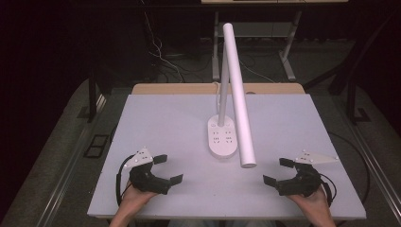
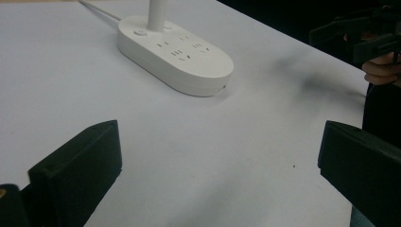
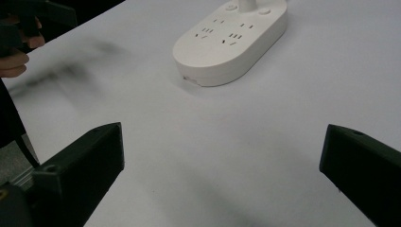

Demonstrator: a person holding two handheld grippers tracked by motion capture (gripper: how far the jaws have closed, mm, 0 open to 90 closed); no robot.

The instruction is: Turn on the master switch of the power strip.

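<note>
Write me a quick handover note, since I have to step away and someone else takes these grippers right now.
Left gripper: open, holding nothing, low over the near left of the white table.
Right gripper: open, holding nothing, low over the near right.
Desk lamp: stands mid-table between the two grippers. Its oval base carries power sockets and a round button by the stem. The long white light bar slopes down toward the near edge, its end hanging just right of the base. A white cord runs off the far edge.
Done: nothing shows as handled; neither gripper touches the lamp.
Left: the approach and any handling of the lamp.
</note>
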